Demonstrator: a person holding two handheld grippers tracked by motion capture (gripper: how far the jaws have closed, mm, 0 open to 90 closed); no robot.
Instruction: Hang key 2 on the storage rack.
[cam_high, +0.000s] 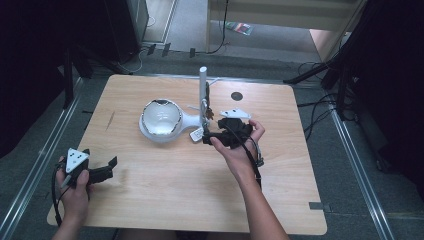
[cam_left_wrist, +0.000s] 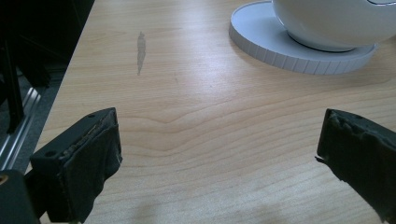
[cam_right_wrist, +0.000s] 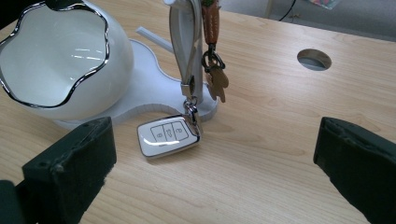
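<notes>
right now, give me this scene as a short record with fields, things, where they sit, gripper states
surface: wooden table
stand: white stand with upright post, mid-table
bowl: white egg-shaped bowl with silver rim, on the stand's base
car key: white key fob lying on the table at the post's foot, strap running up the post
second item: small brown charm hanging from the post
right gripper: open, jaws either side of the fob, not touching it
left gripper: open, nothing between the jaws, near the table's left edge
</notes>
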